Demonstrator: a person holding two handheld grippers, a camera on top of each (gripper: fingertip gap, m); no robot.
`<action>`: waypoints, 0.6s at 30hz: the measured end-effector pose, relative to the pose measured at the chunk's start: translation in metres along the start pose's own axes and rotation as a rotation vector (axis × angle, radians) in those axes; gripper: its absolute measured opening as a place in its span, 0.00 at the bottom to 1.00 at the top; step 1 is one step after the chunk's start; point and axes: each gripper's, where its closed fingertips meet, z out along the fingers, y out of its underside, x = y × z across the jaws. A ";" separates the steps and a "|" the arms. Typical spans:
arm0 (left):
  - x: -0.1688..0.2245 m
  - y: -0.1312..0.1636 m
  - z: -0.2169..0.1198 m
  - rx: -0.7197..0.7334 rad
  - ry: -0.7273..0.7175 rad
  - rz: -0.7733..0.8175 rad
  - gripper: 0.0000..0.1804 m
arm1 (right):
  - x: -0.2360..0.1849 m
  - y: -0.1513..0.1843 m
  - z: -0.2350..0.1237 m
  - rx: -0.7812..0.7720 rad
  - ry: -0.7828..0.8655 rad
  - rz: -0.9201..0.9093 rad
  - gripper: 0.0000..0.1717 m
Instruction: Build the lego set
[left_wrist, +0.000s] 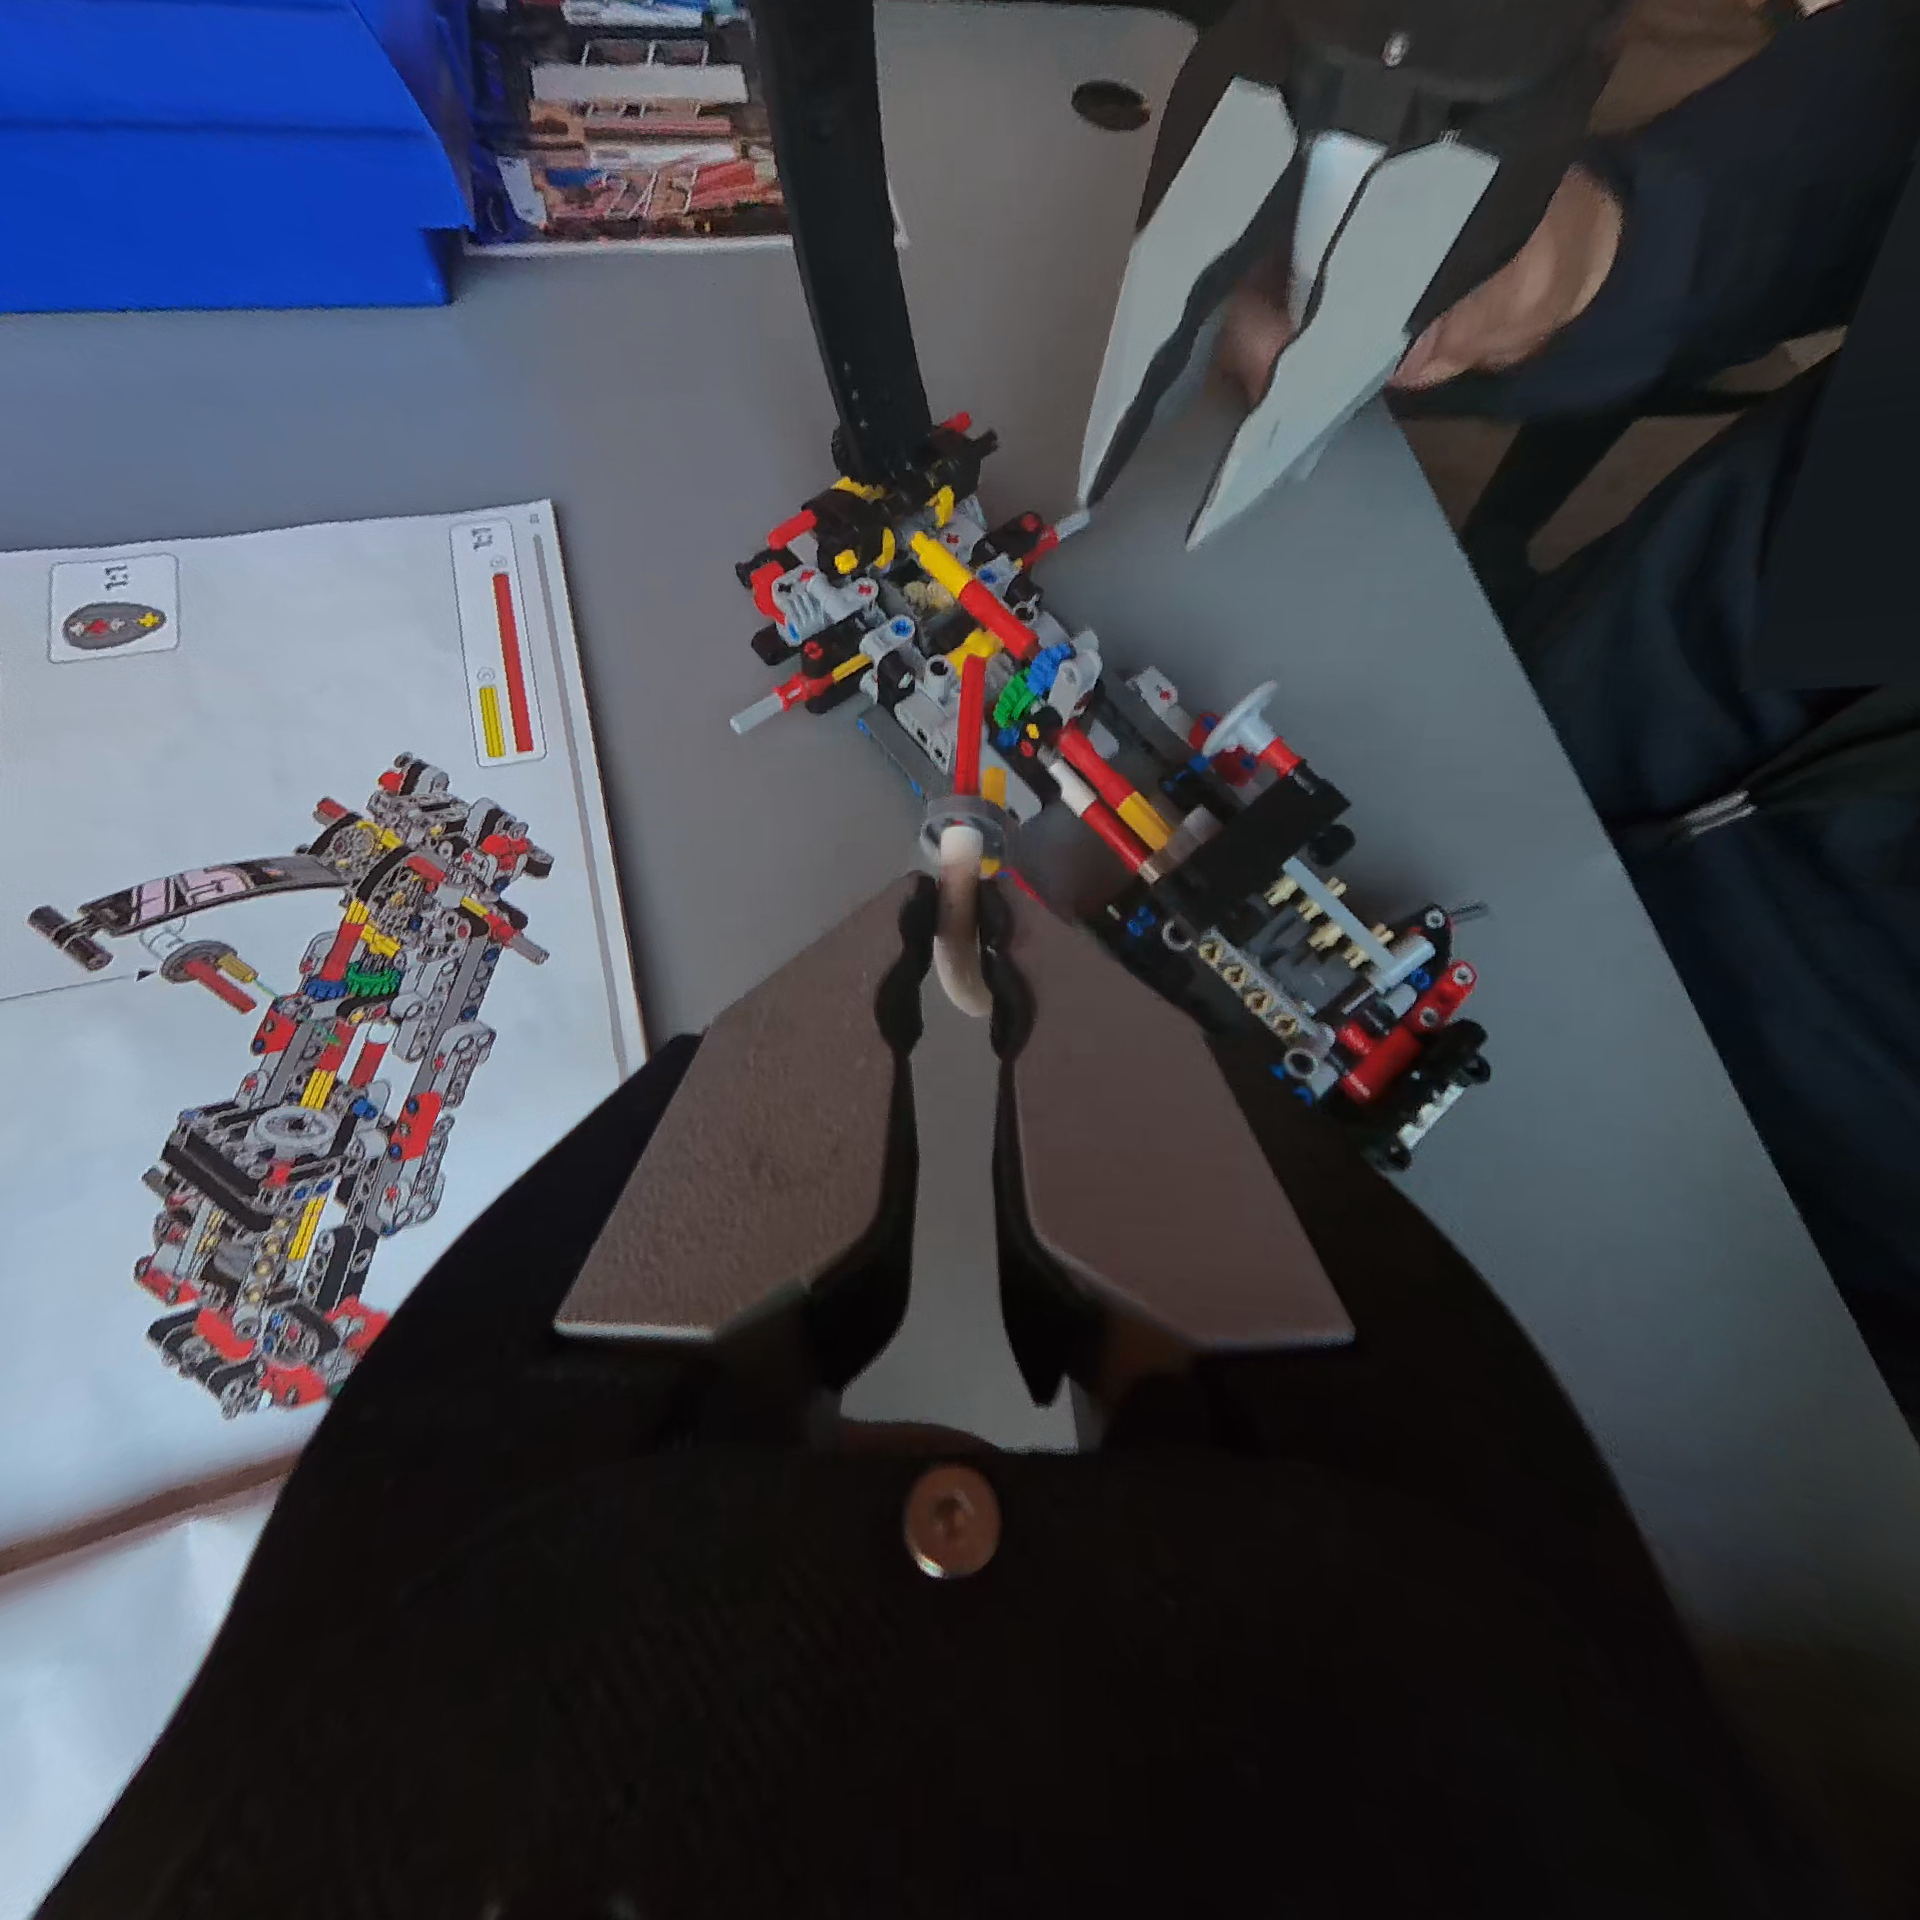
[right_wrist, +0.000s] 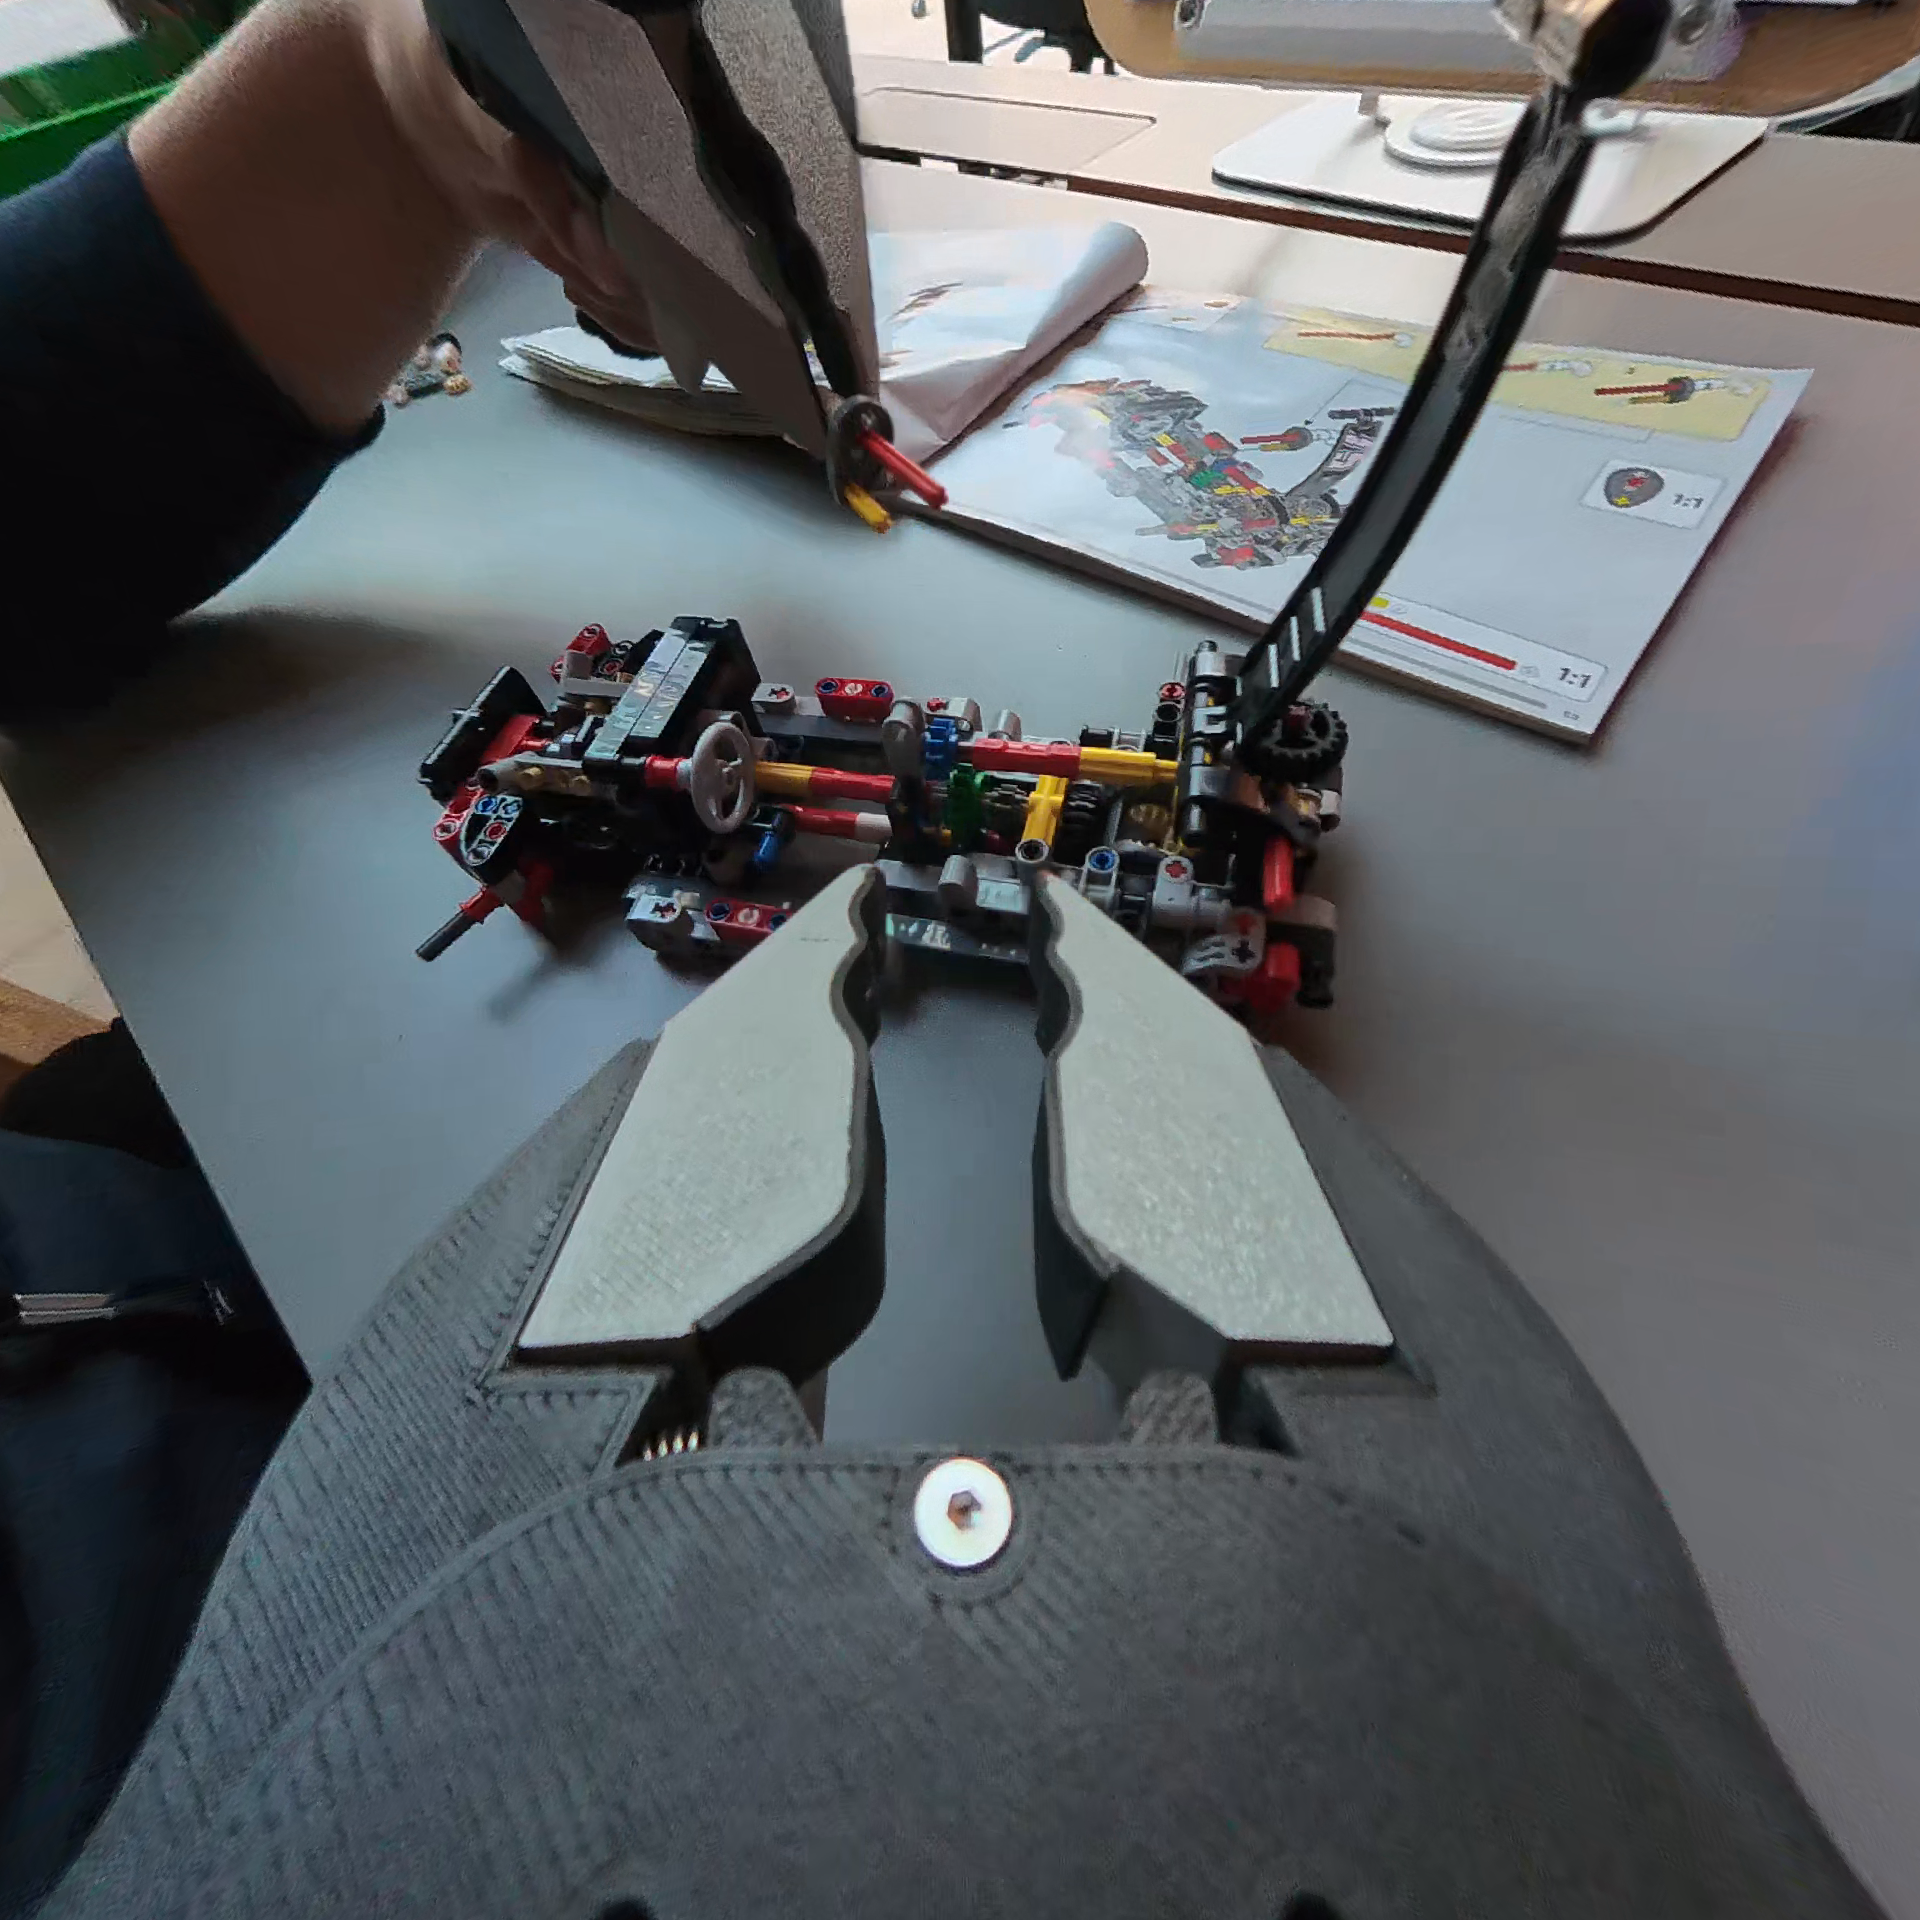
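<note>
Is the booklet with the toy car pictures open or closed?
Open. The booklet lies flat on the table, a building picture showing, with earlier pages curled over behind.

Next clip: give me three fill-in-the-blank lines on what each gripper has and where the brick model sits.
1. The left gripper is shut on a small grey ____ fitted with red and yellow axles.
2. The right gripper has its jaws ____, holding nothing.
3. The brick model lies on the grey ____.

Missing words: disc; open; table
</note>
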 end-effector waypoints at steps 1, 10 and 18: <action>-0.002 0.004 -0.002 -0.017 -0.019 0.004 0.03 | 0.001 -0.001 -0.004 0.001 0.003 0.006 0.14; -0.007 0.004 -0.028 -0.019 -0.091 0.016 0.03 | 0.030 0.000 -0.027 0.077 0.074 0.012 0.14; 0.006 0.003 -0.038 -0.060 -0.115 0.092 0.03 | 0.041 -0.016 -0.033 0.184 0.089 -0.042 0.12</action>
